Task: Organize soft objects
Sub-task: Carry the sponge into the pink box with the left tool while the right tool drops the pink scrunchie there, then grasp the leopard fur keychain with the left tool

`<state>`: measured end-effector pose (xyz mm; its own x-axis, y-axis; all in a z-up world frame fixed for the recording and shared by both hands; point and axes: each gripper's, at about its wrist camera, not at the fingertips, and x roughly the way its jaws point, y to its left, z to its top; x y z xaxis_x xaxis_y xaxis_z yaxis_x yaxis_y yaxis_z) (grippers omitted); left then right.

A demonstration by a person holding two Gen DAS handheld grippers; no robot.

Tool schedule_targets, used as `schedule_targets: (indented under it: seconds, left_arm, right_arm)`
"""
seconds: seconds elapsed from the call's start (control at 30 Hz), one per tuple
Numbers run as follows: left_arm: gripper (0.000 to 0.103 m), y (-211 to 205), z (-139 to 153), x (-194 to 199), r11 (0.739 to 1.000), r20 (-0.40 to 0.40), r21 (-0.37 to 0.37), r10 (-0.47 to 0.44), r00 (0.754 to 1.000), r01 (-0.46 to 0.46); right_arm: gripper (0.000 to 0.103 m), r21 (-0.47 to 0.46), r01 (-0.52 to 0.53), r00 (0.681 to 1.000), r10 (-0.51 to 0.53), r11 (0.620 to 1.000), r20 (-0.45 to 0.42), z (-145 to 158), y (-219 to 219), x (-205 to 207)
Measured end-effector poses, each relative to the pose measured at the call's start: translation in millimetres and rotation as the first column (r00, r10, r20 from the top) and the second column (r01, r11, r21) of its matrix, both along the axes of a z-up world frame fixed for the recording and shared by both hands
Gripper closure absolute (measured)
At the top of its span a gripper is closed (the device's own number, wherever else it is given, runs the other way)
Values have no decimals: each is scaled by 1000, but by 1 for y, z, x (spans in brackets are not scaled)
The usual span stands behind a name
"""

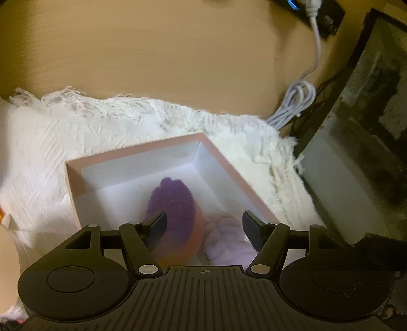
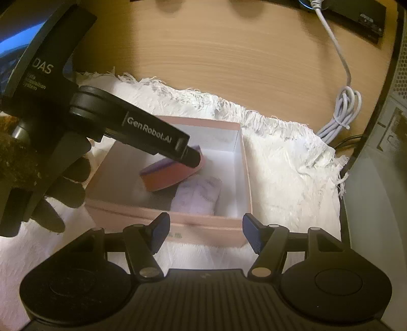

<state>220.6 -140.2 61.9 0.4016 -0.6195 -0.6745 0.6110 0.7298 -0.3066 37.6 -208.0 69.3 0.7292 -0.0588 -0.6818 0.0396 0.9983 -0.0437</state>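
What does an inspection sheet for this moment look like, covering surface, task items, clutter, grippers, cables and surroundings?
Surface: wooden table with a white fringed cloth laid on it.
Task items: pink box stands on the cloth; inside, a purple and orange sponge leans on a pale lilac soft bundle.
Clutter: nothing seen.
Grippers: left hand-held gripper open over the box, sponge between its fingers; right hand-held gripper open, empty, just outside the box.
Cables: coiled white cable on the table beside the cloth.
Surroundings: black device at the far table edge.
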Motion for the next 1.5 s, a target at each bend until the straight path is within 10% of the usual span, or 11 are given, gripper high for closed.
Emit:
schedule_targets:
  seconds: [0.13, 0.43, 0.77, 1.3, 1.5]
  left_arm:
    - [32, 29, 26, -20, 994, 67, -96, 53, 996, -46]
    - [32, 153, 30, -96, 977, 258, 7, 203, 944, -212]
    - [32, 269, -21, -137, 883, 107, 92, 451, 886, -460]
    - [33, 243, -43, -92, 913, 169, 181, 338, 926, -367]
    - [35, 242, -53, -75, 907, 189, 336, 201, 961, -256]
  right_arm:
    - [39, 21, 15, 1000, -15, 1000, 4, 0, 1, -10]
    - [37, 41, -93, 995, 91, 995, 50, -5, 52, -11]
    - [30, 78, -335, 939, 339, 939, -46, -37, 144, 14]
    - [24, 76, -348, 927, 355, 934, -118, -65, 160, 16]
    - [22, 77, -355, 927, 361, 932, -99, -67, 160, 13]
